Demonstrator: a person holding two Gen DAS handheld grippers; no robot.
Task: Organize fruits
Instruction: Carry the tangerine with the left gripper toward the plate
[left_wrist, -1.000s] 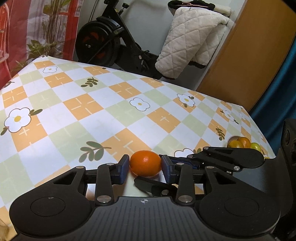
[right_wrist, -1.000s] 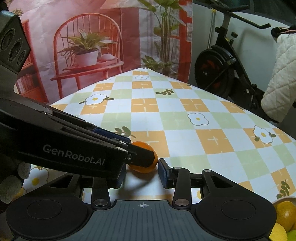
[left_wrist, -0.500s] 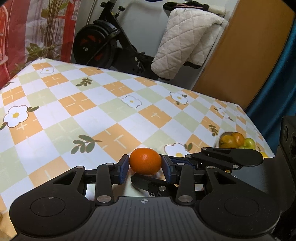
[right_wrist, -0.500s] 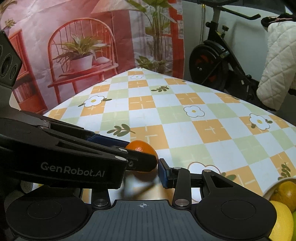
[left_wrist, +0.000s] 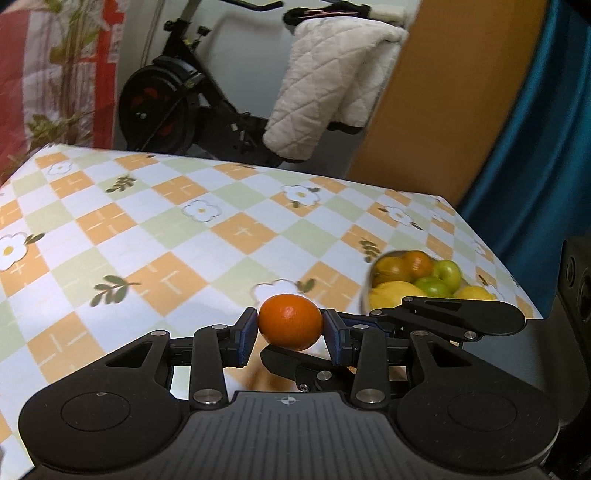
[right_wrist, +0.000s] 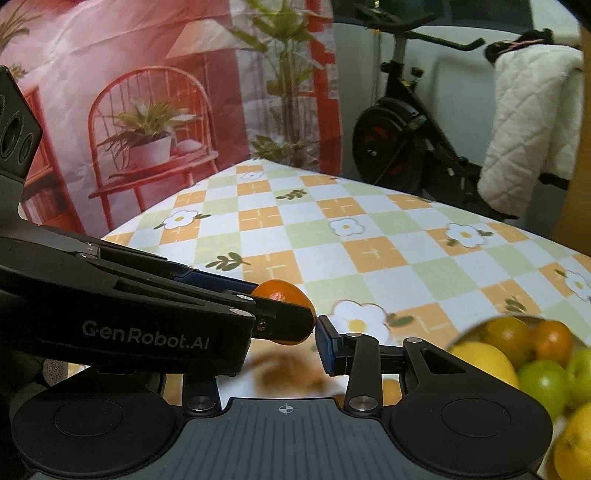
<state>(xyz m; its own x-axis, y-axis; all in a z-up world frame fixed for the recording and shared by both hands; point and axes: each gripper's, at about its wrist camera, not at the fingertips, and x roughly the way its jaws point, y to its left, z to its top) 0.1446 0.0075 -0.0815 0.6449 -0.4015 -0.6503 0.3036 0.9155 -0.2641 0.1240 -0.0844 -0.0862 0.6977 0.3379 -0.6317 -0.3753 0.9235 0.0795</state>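
Left gripper (left_wrist: 290, 326) jaws clamped on orange (left_wrist: 290, 322), lifted clear of worktop (left_wrist: 155, 236) for bowl (right_wrist: 476, 328). Right gripper (right_wrist: 284, 341) jaws: cannot tell.

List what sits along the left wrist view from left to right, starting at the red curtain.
Red curtain → exercise bike → white quilted jacket → wooden panel → blue curtain.

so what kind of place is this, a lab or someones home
Most likely a room in a home: an exercise bike draped with a quilted white jacket stands behind a table with a floral checked cloth, and a bowl of fruit sits on it.
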